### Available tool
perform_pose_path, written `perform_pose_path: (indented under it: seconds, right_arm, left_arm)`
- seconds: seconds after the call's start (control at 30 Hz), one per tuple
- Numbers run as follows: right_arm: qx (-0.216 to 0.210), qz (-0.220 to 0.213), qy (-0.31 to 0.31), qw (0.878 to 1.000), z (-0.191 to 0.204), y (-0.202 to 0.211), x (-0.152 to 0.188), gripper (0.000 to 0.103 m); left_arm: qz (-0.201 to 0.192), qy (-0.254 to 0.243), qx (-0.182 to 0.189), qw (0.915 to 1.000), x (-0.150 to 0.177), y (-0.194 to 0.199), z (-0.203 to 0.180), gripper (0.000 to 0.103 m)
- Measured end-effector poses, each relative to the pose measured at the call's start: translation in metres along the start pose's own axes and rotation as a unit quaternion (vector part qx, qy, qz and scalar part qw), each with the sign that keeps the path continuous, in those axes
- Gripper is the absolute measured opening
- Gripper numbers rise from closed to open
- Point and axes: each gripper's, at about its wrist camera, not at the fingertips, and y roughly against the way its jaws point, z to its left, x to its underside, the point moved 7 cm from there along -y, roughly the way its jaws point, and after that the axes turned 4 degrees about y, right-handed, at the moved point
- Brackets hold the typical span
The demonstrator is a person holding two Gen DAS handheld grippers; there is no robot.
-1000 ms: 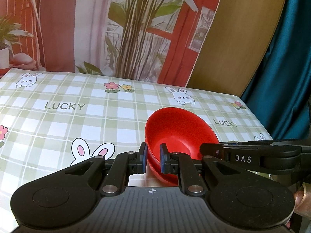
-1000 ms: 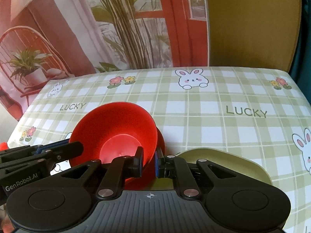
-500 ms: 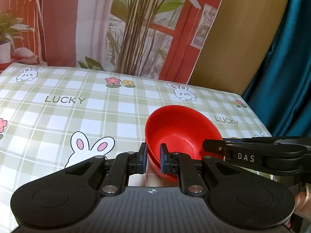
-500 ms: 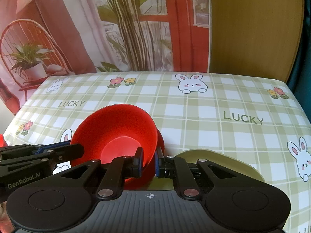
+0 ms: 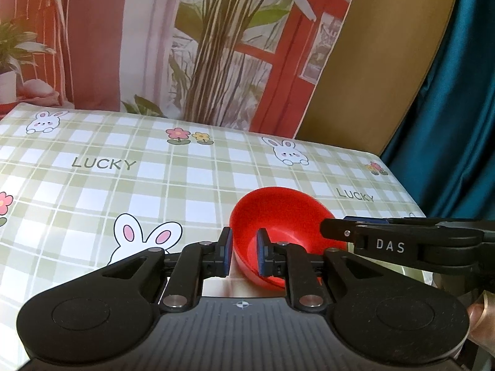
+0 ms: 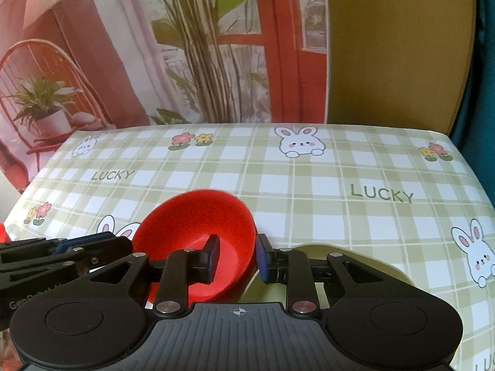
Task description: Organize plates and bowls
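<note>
A red bowl (image 5: 284,216) (image 6: 198,222) rests low over the checked tablecloth, between both grippers. My left gripper (image 5: 244,249) grips its near left wall, one blue pad outside and one inside; its jaws are easing open but still look pressed on. My right gripper (image 6: 238,258) straddles the bowl's right wall with its jaws opening. Its inner pad stands clear of the red surface, and its outer pad sits beside the wall. A pale green plate (image 6: 365,259) lies on the table under the right gripper's right finger.
The tablecloth (image 5: 154,185) with rabbits and "LUCKY" prints runs back to a printed backdrop and a tan board. A teal curtain (image 5: 448,123) hangs past the table's right edge. A person's finger (image 5: 479,312) shows at the right.
The right gripper's jaws have spread apart off the bowl's rim. The bowl sits lower, and the second red rim under it no longer shows. The left gripper looks nearly the same.
</note>
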Motion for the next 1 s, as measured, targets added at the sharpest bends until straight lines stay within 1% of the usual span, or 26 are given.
perform_pose_path:
  seconds: [0.07,0.1,0.13,0.17,0.37,0.43,0.5,0.67,0.73,0.9,1.0]
  right_arm:
    - [0.003,-0.003,-0.002,1.0,-0.001,0.002,-0.001,0.025]
    - [0.004,-0.005,-0.003,1.0,-0.002,0.003,-0.001,0.025]
    - [0.006,-0.007,-0.004,1.0,-0.002,0.005,-0.001,0.025]
    - [0.007,-0.009,-0.005,1.0,-0.002,0.006,-0.002,0.025]
    - [0.004,-0.028,-0.003,1.0,0.006,0.018,-0.008,0.025]
    - [0.002,-0.035,0.001,0.999,0.013,0.022,-0.011,0.025]
    - [-0.003,-0.04,0.008,0.999,0.022,0.024,-0.015,0.025]
    - [-0.024,-0.054,0.031,0.998,0.055,0.024,-0.027,0.025]
    - [-0.034,-0.06,0.043,0.997,0.072,0.023,-0.032,0.025]
    - [-0.075,-0.071,0.064,0.993,0.121,0.017,-0.044,0.025]
    - [-0.098,-0.07,0.071,0.99,0.154,0.01,-0.047,0.025]
  left_arm:
    - [0.0,0.002,-0.005,1.0,-0.001,0.001,0.002,0.019]
    - [0.0,0.003,-0.007,1.0,0.0,0.003,0.003,0.022]
    - [0.001,0.005,-0.01,0.9999,-0.001,0.004,0.005,0.028]
    - [0.0,0.006,-0.012,0.9999,-0.001,0.005,0.005,0.03]
    - [-0.009,0.004,-0.029,0.9995,-0.008,0.02,0.014,0.032]
    - [-0.012,0.003,-0.042,0.999,-0.012,0.026,0.019,0.034]
    - [-0.016,0.005,-0.063,0.9979,-0.017,0.035,0.03,0.036]
    - [-0.038,0.023,-0.113,0.9926,-0.029,0.065,0.067,0.037]
    - [-0.04,0.032,-0.134,0.9897,-0.031,0.075,0.081,0.041]
    - [-0.043,0.037,-0.192,0.9799,-0.035,0.1,0.12,0.044]
    - [-0.046,0.048,-0.209,0.9756,-0.037,0.114,0.142,0.045]
